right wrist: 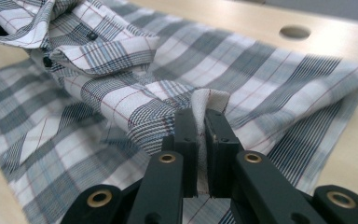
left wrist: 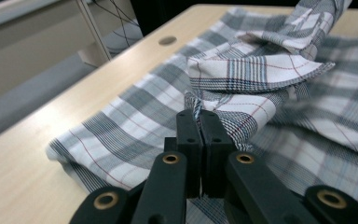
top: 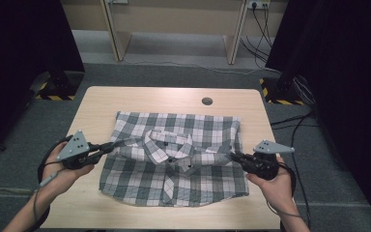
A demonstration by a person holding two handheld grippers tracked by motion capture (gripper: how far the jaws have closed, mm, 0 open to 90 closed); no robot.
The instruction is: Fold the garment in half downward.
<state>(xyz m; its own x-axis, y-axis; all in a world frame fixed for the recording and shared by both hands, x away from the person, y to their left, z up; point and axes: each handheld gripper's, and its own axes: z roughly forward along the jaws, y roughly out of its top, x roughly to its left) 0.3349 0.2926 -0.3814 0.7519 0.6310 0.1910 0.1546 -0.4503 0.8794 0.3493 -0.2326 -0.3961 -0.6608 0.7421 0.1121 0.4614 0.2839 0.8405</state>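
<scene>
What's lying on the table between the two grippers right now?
The plaid shirt spans the whole stretch in the high view, collar near the middle. The left gripper and right gripper each pinch a fold of it.

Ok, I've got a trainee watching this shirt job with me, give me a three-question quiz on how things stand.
1. True or false: both grippers are pinching fabric of the plaid shirt.
2. Which part of the shirt faces up? A) the collar and button front B) the plain back C) a sleeve cuff alone.
3. Fill in: the round hole in the table lies on the ____ side of the shirt, away from the person.

Key
1. True: the left gripper and the right gripper each have their jaws shut on a fold of cloth.
2. A.
3. Far.
</scene>
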